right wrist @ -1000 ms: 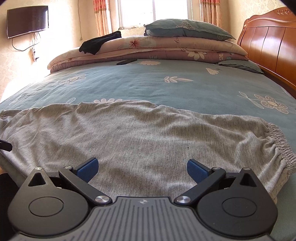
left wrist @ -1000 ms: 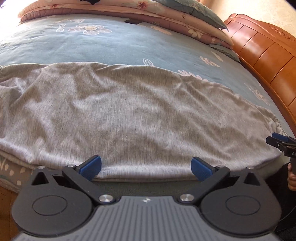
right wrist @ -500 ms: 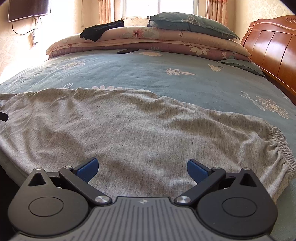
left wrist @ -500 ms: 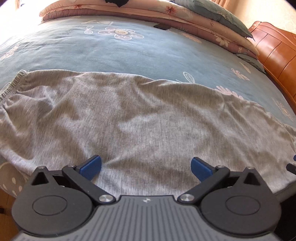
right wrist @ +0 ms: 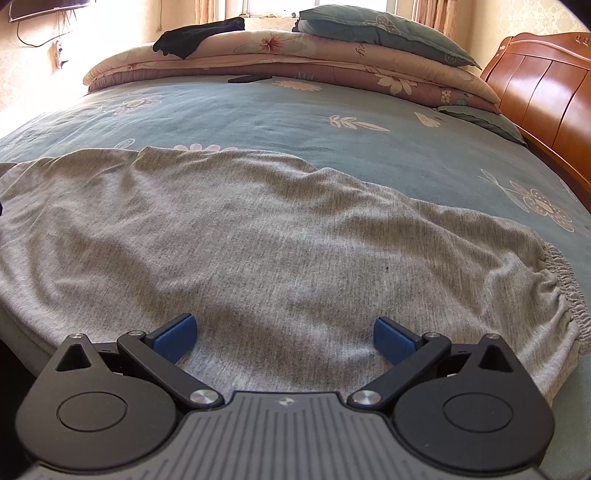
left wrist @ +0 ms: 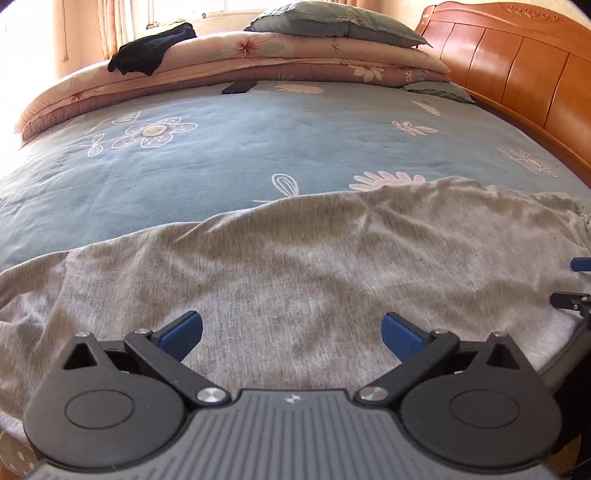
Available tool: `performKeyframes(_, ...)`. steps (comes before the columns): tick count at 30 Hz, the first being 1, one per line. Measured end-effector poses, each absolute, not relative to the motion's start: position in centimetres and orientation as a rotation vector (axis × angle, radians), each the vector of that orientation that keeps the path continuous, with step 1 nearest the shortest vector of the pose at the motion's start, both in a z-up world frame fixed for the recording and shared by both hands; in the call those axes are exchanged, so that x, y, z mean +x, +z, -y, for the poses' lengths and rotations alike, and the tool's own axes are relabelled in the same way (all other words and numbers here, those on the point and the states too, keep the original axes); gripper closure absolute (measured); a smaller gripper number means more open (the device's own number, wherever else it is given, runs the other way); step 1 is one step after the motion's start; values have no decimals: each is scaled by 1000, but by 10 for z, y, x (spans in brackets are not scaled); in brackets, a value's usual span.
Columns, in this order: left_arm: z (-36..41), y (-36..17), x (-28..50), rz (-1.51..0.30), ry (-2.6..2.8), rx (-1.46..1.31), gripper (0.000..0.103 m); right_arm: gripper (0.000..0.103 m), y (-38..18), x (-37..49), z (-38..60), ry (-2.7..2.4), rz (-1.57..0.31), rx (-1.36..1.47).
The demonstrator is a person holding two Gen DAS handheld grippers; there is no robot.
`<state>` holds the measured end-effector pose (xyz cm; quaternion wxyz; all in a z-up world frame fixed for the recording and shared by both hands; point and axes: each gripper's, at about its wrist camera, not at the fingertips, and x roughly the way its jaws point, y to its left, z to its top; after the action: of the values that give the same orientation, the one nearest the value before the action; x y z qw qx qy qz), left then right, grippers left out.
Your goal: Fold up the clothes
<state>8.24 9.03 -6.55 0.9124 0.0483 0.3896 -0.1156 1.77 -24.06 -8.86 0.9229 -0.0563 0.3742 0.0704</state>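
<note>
Grey garment (right wrist: pixel 258 240) lies spread flat along the near edge of the bed (right wrist: pixel 295 122) — left claw (left wrist: pixel 291 334) and right claw (right wrist: pixel 282 332) both released, hovering over its near hem, grasping nothing

- bright daylight comes from the window (right wrist: pixel 314 7) at 12 o'clock in both views, blown out to white.
- glare washes the wall and bed edge at 10 o'clock in the left wrist view.
- the grey garment (left wrist: pixel 295 273) carries soft wrinkle shadows; its near part looks slightly smeared.
- the wooden headboard (left wrist: pixel 517 74) at 2 o'clock shows glossy highlights.
- fisheye distortion bows the blue bedsheet (right wrist: pixel 295 118) into a dome and darkens the corners.
- each gripper base at 6 o'clock sits in shade, sharp enough.
</note>
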Motion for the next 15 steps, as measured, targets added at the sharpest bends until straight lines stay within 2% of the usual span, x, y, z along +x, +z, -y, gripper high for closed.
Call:
performKeyframes(4, -105, -88, 70, -858, -179, 74, 1, 0, -89, 17, 241, 145, -768, -114)
performKeyframes(8, -117, -88, 33, -852, -172, 102, 0, 0, -89, 18, 241, 146, -769, -115)
performKeyframes(12, -128, -65, 48, -884, -201, 33, 1, 0, -88, 19, 243, 149, -769, -114)
performKeyframes(15, -124, -38, 85, -809, -257, -31, 1, 0, -88, 19, 243, 148, -769, -114)
